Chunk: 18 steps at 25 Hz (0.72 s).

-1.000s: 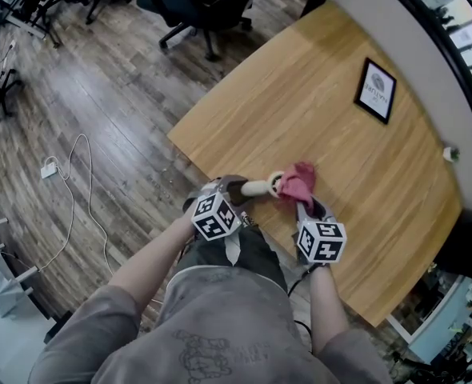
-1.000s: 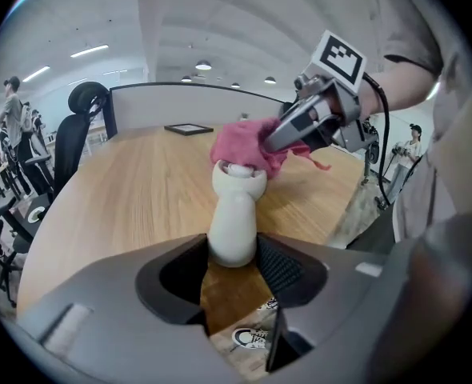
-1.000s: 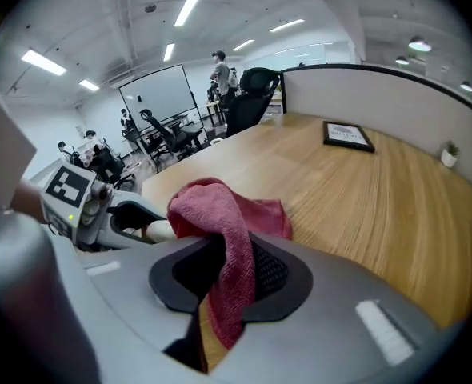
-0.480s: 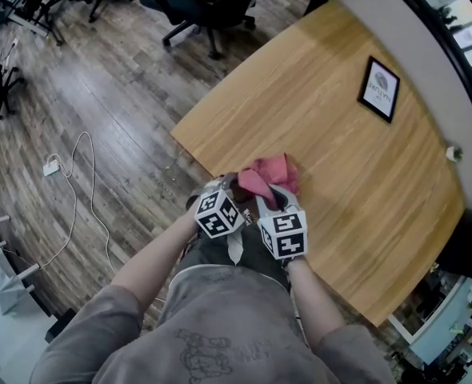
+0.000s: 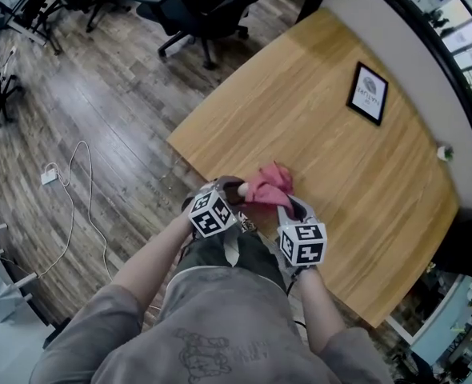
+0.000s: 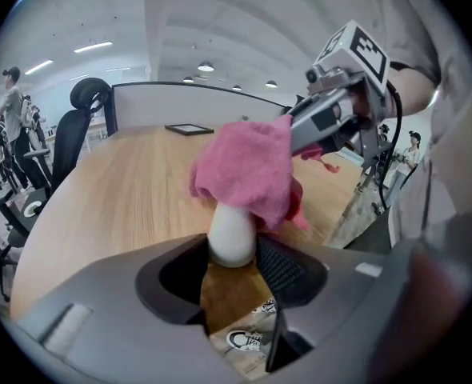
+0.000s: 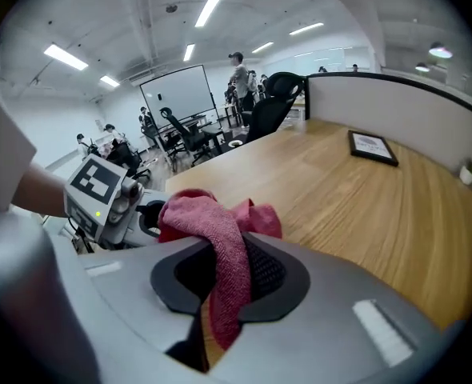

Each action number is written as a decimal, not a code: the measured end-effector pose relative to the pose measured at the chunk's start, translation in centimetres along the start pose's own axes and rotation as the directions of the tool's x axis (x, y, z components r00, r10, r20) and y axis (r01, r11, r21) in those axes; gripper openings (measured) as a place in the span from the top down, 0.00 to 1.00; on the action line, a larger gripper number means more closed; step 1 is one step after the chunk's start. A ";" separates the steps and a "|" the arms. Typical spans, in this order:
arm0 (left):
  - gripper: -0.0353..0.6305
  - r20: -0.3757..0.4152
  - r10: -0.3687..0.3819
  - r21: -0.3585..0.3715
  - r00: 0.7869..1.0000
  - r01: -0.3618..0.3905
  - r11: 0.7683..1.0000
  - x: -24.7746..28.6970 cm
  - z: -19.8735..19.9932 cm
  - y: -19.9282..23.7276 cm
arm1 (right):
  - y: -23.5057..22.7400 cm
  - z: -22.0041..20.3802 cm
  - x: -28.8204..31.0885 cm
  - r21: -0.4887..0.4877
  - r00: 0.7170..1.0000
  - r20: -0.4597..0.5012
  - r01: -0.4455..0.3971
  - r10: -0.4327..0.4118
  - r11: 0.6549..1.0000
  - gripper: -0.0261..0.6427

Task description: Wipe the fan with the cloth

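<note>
My left gripper [image 5: 233, 189] is shut on the white handle of a small hand fan [image 6: 232, 233], held over the table's near edge. The fan's head is hidden under a pink cloth [image 5: 269, 183]. In the left gripper view the cloth [image 6: 247, 173] drapes over the top of the handle. My right gripper [image 5: 287, 204] is shut on the cloth [image 7: 221, 229], which hangs down between its jaws. The right gripper [image 6: 322, 123] comes in from the right, close beside the left one. The left gripper [image 7: 142, 213] shows at the left of the right gripper view.
The wooden table [image 5: 324, 134] carries a black framed picture [image 5: 368, 93] near the far partition wall. Office chairs [image 5: 204, 6] stand beyond the table's left end. A white cable and charger [image 5: 50, 173] lie on the wood floor at left. Several people stand far off.
My right gripper carried the cloth left over the fan's head, which is now covered, then drew slightly back to the right. The left gripper kept still.
</note>
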<state>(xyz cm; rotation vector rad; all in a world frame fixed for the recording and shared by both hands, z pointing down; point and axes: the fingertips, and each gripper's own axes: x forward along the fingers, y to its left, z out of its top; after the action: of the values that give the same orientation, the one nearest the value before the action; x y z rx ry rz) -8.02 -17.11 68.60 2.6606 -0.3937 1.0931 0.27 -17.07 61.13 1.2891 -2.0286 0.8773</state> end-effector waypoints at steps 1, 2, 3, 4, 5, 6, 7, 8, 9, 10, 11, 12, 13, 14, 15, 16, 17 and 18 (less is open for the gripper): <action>0.66 -0.002 0.000 -0.005 1.000 0.000 1.000 0.0 0.0 -0.1 | -0.7 0.2 -0.3 0.010 1.000 0.005 0.015 -0.015 1.000 0.87; 0.66 -0.005 0.000 -0.011 1.000 0.000 1.000 0.0 0.0 -0.1 | -1.3 0.4 -0.5 0.015 1.000 0.011 0.027 -0.027 1.000 0.88; 0.66 -0.008 0.001 -0.019 1.000 -0.001 1.000 0.1 0.0 -0.1 | -1.8 0.8 -0.7 0.017 0.999 0.018 0.037 -0.037 0.999 0.90; 0.66 -0.012 0.002 -0.031 1.000 -0.002 1.000 0.2 0.1 0.0 | -2.2 1.2 -0.9 0.018 0.999 0.028 0.043 -0.043 0.999 0.91; 0.66 -0.016 0.004 -0.045 1.000 -0.004 0.999 0.2 0.2 0.2 | -2.5 1.7 -1.1 0.021 0.998 0.040 0.046 -0.047 0.999 0.91; 0.66 -0.021 0.007 -0.064 1.000 -0.008 0.998 0.2 0.3 0.3 | -2.7 2.3 -1.4 0.030 0.997 0.055 0.048 -0.049 0.998 0.91; 0.65 -0.025 0.012 -0.087 1.000 -0.014 0.996 0.0 0.4 0.4 | -2.9 3.0 -1.8 0.043 0.996 0.074 0.046 -0.049 0.998 0.91; 0.65 -0.023 0.016 -0.114 1.000 -0.019 0.993 -0.3 0.6 0.6 | -3.1 3.8 -2.3 0.057 0.994 0.097 0.043 -0.049 0.997 0.91; 0.63 -0.013 0.019 -0.143 1.000 -0.021 0.989 -0.7 0.7 0.8 | -3.2 4.7 -2.8 0.069 0.991 0.122 0.041 -0.050 0.997 0.91; 0.59 0.002 0.019 -0.170 1.000 -0.019 0.985 -1.1 1.0 0.9 | -3.4 5.6 -3.4 0.077 0.988 0.146 0.042 -0.053 0.996 0.91; 0.58 0.019 0.016 -0.189 1.000 -0.012 0.982 -1.6 1.2 1.0 | -3.7 6.5 -4.1 0.080 0.984 0.169 0.045 -0.058 0.996 0.91; 0.56 0.035 0.012 -0.199 0.999 -0.005 0.980 -2.1 1.4 0.9 | -3.9 7.3 -4.9 0.080 0.979 0.192 0.049 -0.064 0.996 0.91; 0.56 0.049 0.012 -0.200 0.999 -0.002 0.980 -2.6 1.6 0.9 | -4.0 8.1 -5.6 0.078 0.974 0.215 0.053 -0.069 0.996 0.91; 0.56 0.060 0.018 -0.195 0.998 -0.006 0.981 -3.3 1.9 1.0 | -4.2 9.0 -6.3 0.077 0.968 0.241 0.057 -0.074 0.995 0.91; 0.56 0.070 0.032 -0.191 0.997 -0.018 0.981 -3.9 2.2 1.2 | -4.5 10.0 -7.1 0.077 0.960 0.269 0.062 -0.080 0.995 0.91; 0.56 0.079 0.055 -0.192 0.995 -0.039 0.981 -4.6 2.6 1.7 | -4.7 11.0 -7.9 0.078 0.950 0.299 0.067 -0.088 0.995 0.91; 0.59 0.088 0.084 -0.198 0.993 -0.065 0.978 -5.5 3.0 2.4 | -4.9 12.1 -8.8 0.079 0.939 0.329 0.073 -0.095 0.994 0.91; 0.62 0.101 0.118 -0.208 0.988 -0.095 0.974 -6.4 3.5 3.1 | -5.0 13.1 -9.7 0.081 0.928 0.359 0.077 -0.101 0.994 0.91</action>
<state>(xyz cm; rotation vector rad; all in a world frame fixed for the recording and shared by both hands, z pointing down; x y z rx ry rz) -11.13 -20.17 61.99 2.5511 -0.6406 0.8806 6.90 -23.55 46.79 1.6691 -2.2101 0.7078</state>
